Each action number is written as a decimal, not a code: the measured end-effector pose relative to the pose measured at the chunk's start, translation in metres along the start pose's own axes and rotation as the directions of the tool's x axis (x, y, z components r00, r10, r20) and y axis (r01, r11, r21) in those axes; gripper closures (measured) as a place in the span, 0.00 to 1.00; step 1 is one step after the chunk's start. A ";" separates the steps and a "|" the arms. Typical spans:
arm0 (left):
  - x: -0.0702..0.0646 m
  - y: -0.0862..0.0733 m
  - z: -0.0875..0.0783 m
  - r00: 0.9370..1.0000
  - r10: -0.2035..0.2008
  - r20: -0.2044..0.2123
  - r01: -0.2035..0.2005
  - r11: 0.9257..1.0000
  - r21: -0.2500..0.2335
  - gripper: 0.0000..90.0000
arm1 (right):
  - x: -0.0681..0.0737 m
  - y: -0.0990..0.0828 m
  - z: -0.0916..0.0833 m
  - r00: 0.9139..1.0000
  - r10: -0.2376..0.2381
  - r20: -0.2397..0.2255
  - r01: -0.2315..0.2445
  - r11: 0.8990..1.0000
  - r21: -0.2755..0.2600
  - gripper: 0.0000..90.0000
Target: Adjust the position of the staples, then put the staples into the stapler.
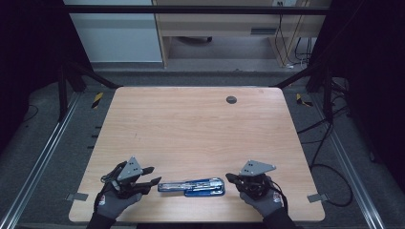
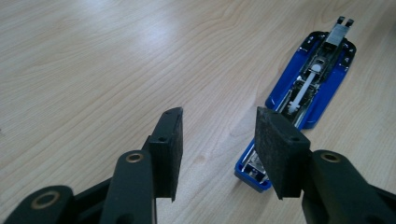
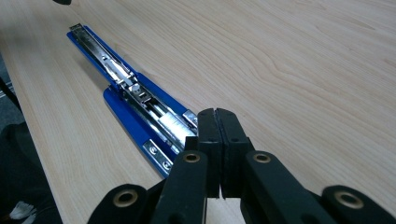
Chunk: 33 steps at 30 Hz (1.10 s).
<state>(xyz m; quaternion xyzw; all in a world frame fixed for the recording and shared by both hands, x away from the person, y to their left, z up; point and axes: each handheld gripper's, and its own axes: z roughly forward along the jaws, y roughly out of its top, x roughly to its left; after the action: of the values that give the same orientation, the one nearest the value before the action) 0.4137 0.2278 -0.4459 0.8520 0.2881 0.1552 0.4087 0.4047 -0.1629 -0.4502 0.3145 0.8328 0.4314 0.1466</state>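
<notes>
Blue metal stapler [image 1: 192, 187], opened flat, lies at table's [image 1: 191, 124] 6 o'clock edge between grippers. Left gripper [image 1: 154, 175] jaws apart, empty; right gripper [image 1: 229, 177] pressed together, empty. Advice: steady base at 9 o'clock end, nudge gently

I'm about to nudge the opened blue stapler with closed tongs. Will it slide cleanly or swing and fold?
The stapler lies opened out flat on the smooth wooden table, so it will probably slide easily. A push at one end would likely pivot it. Its hinged halves may fold when lifted, and the metal parts suggest some weight.
</notes>
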 end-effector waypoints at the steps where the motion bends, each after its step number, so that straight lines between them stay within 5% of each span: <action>1: -0.001 0.000 0.001 1.000 0.007 0.008 -0.007 1.000 0.004 0.57 | 0.001 -0.001 -0.001 1.000 0.005 -0.005 -0.005 1.000 0.005 1.00; 10: -0.003 -0.002 0.009 0.998 0.031 0.046 -0.033 0.998 0.051 0.52 | 0.007 -0.014 0.004 1.000 0.028 0.015 -0.028 0.999 0.038 1.00; 20: -0.006 -0.003 0.012 0.996 0.049 0.072 -0.055 0.996 0.074 0.50 | 0.015 -0.017 0.012 1.000 0.028 -0.014 -0.027 0.998 0.054 1.00; 33: -0.012 -0.006 0.024 0.988 0.089 0.126 -0.107 0.984 0.145 0.49 | 0.020 -0.019 0.018 0.999 0.013 -0.040 -0.010 0.997 0.074 1.00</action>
<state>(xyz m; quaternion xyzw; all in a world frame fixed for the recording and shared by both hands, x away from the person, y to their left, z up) 0.4146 0.2088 -0.4657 0.9015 0.2319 0.1020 0.3509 0.3910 -0.1469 -0.4757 0.3159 0.8491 0.4074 0.1156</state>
